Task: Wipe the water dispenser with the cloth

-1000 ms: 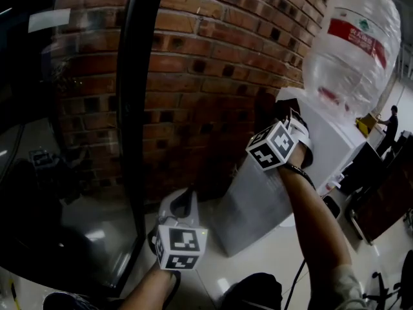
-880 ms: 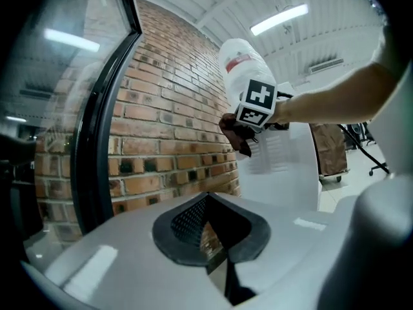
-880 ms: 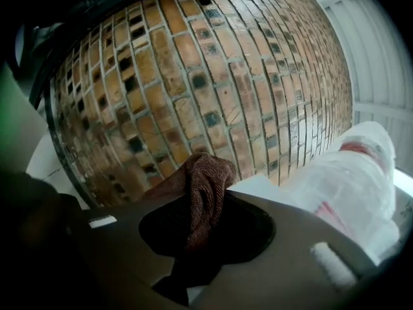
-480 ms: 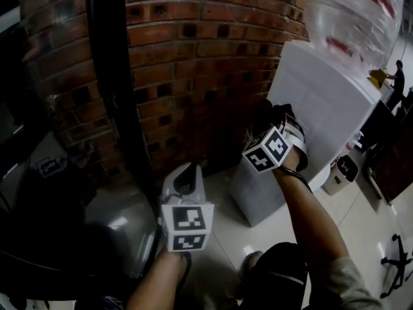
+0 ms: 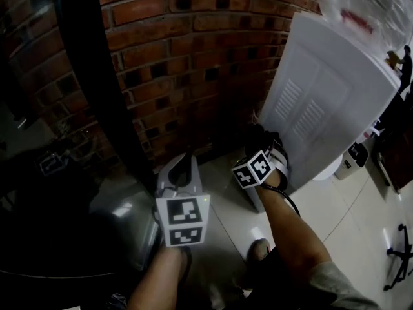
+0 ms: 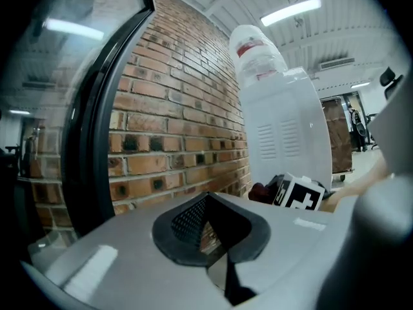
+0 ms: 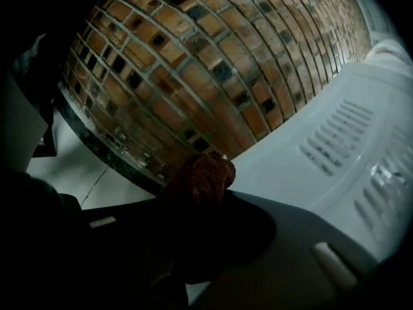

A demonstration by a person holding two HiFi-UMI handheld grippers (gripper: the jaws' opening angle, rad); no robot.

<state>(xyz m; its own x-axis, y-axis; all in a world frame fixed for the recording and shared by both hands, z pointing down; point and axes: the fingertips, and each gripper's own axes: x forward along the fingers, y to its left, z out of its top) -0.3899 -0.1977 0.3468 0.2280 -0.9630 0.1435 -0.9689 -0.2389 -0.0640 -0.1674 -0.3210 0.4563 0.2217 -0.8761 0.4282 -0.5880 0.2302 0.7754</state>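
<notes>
You are holding the dark red cloth (image 7: 201, 178) pinched in your right claw (image 5: 261, 138) low beside the white water dispenser (image 5: 335, 76) at right of frame, left claw (image 5: 186, 156) closed and empty, and the shallow pinch is risking the cloth snagging on the vent slots (image 5: 303, 112) and pulling free.

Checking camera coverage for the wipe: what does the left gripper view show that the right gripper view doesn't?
Left gripper view only: the water bottle on the dispenser, ceiling lights, a black door frame, a marker cube.
Right gripper view only: the right tool shut on the red cloth, close up, and the wall's dark base strip.
Both: brick wall and the dispenser's vented white panel; a dark red lump beside the cube in the left gripper view is probably that cloth.
</notes>
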